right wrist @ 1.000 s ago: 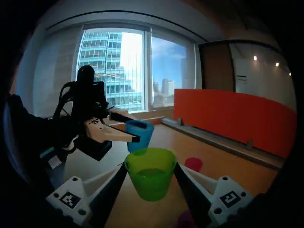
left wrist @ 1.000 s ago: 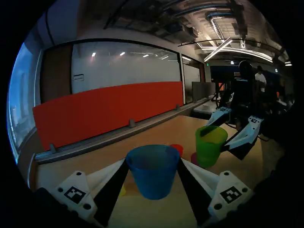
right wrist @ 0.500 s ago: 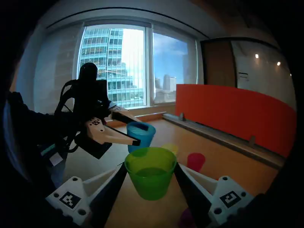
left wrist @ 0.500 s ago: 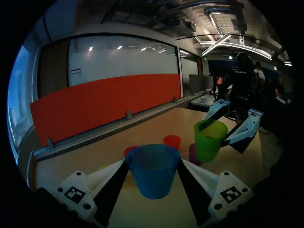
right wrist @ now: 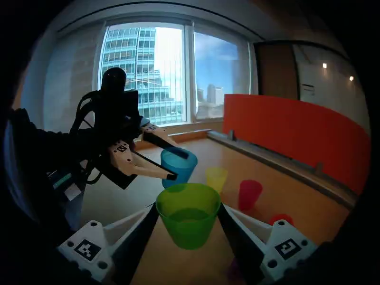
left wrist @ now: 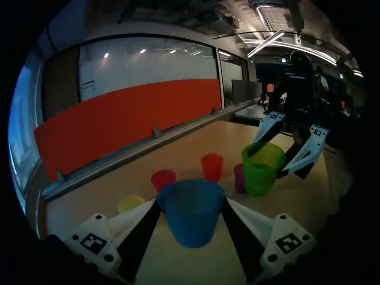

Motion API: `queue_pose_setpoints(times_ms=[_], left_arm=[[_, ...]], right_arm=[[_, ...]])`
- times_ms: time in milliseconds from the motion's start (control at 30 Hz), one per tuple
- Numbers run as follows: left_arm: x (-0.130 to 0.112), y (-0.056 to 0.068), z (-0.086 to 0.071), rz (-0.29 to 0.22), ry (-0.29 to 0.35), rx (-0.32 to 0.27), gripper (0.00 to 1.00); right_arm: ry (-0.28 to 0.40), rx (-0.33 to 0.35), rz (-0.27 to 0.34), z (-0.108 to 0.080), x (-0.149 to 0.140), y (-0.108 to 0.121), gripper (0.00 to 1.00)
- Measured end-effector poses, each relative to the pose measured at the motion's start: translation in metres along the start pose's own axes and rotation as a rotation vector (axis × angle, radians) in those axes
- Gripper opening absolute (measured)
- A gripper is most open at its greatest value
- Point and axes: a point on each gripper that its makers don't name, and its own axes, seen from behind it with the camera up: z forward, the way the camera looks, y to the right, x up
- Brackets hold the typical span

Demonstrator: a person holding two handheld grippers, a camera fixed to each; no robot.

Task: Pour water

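The left gripper (left wrist: 191, 203) is closed round a blue cup (left wrist: 191, 223), both fingers pressed to its sides, upright above the table (left wrist: 190, 145). The right gripper (right wrist: 188, 208) clamps a green cup (right wrist: 188, 228) the same way, water inside, held upright near the blue one

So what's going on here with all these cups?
Over a wooden table, the left gripper grips a blue cup and the right gripper a green cup, seemingly with some liquid in it. Both are upright and apart; no pouring yet. A yellow cup, a red cup and an orange cup stand on the table.
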Motion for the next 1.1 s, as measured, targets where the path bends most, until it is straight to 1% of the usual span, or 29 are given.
queue_pose_setpoints(times_ms=[300,567,933,1100], left_arm=[[-0.018,0.007,0.003,0.031,-0.049,-0.024,0.87],[-0.041,0.013,0.004,0.058,-0.120,-0.054,0.87],[-0.065,0.020,0.011,0.109,-0.201,-0.086,0.87],[-0.074,0.023,0.014,0.120,-0.226,-0.100,0.87]], right_arm=[[-0.067,0.018,0.017,0.004,-0.021,-0.002,0.92],[-0.127,0.026,0.026,0.010,-0.040,-0.001,0.92],[-0.206,0.028,0.011,0.017,-0.064,-0.001,0.92],[-0.227,0.031,0.007,0.018,-0.072,-0.002,0.92]])
